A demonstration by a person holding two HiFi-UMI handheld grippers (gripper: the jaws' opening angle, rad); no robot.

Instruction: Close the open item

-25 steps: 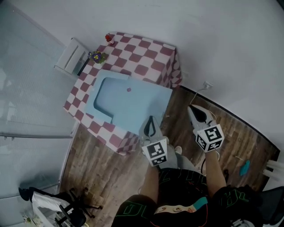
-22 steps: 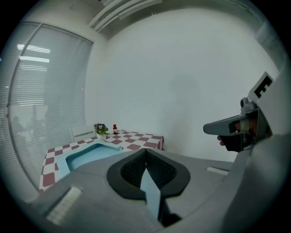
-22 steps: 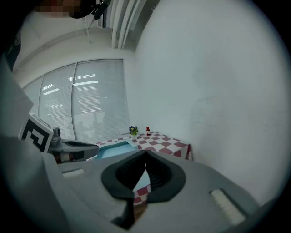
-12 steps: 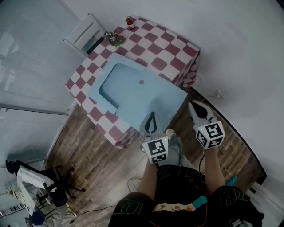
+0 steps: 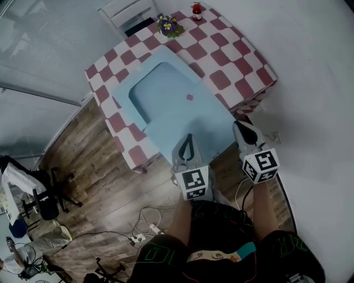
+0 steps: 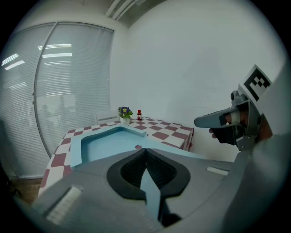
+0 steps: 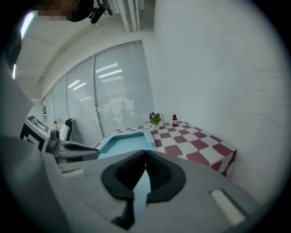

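Observation:
A large light-blue case lies open and flat on the checkered table; one half is a shallow tray, and a small dark-pink spot sits near its middle. My left gripper is shut and empty, its tip over the case's near edge. To its right, my right gripper is also shut and empty, beside the case's near corner. The left gripper view looks over shut jaws at the case. Past the shut right gripper the case shows too.
A potted flower and a small red bottle stand at the table's far edge, by a white unit. Cables lie on the wooden floor. An office chair stands at the left.
The table and case have slid up and turned in the head view. Both grippers stay shut and now sit closer to the case's near edge.

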